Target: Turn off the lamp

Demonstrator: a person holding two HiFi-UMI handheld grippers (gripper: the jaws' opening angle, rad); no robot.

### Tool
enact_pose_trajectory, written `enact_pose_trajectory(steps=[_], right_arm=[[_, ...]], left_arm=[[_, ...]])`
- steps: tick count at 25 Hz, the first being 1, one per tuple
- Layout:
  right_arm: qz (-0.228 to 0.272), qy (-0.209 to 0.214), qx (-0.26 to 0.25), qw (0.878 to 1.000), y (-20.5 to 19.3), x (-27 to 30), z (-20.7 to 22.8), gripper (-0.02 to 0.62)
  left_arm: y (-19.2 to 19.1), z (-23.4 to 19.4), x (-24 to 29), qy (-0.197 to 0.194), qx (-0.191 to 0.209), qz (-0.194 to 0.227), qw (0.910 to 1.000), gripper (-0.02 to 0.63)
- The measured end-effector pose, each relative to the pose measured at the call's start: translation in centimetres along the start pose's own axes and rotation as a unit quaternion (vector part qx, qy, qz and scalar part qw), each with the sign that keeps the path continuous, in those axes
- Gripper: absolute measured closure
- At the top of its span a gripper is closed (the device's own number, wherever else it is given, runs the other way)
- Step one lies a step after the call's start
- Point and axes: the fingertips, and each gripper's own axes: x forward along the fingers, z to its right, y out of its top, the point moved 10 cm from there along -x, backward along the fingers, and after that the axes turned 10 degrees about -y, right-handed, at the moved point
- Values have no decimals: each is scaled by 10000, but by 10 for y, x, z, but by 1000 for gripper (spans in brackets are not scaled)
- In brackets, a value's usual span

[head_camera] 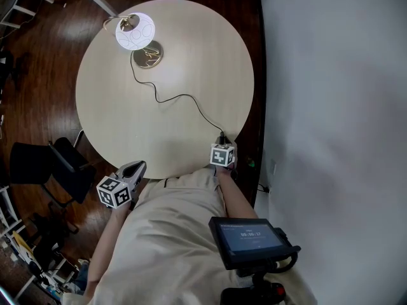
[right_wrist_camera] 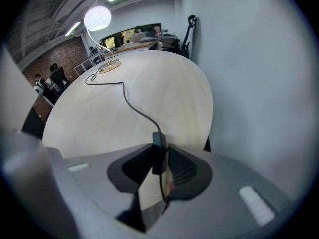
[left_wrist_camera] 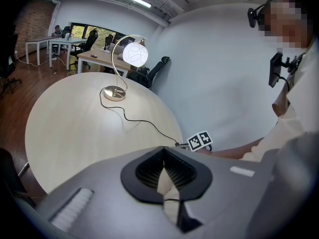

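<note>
The lamp's round white shade (head_camera: 135, 30) glows lit above its brass base (head_camera: 148, 54) at the far left of the round pale table (head_camera: 197, 49). A black cord (head_camera: 172, 97) runs from the base to the table's near right edge. There my right gripper (head_camera: 222, 141) is shut on the cord's black inline switch (right_wrist_camera: 159, 151). The right gripper view shows the jaws (right_wrist_camera: 160, 152) pinching the switch, with the lit shade (right_wrist_camera: 97, 17) far off. My left gripper (head_camera: 135, 168) hangs off the near left edge, shut (left_wrist_camera: 162, 152) on nothing; its view shows the lamp (left_wrist_camera: 135, 54).
A white wall (head_camera: 331, 107) stands close on the right of the table. A black chair (head_camera: 57, 164) sits on the dark wood floor at the near left. A screen device (head_camera: 248, 237) hangs on the person's chest. Desks and chairs (left_wrist_camera: 99, 54) stand behind the table.
</note>
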Motion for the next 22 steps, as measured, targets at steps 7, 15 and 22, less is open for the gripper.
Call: enact_pose_trajectory(steps=[7,15,22], right_arm=[[11,-14,-212,9998,5,7,-5,495],[69,-97,-302,9995,7,7,-6,508],[115,-27,-307,9995,7,8,-4,514]], left_arm=[[-1,0,0,9,8,-9,10000,601],[0,1,-1,27,-3,-15,10000,601],[0,1,-1,22,6,-7,10000,601]])
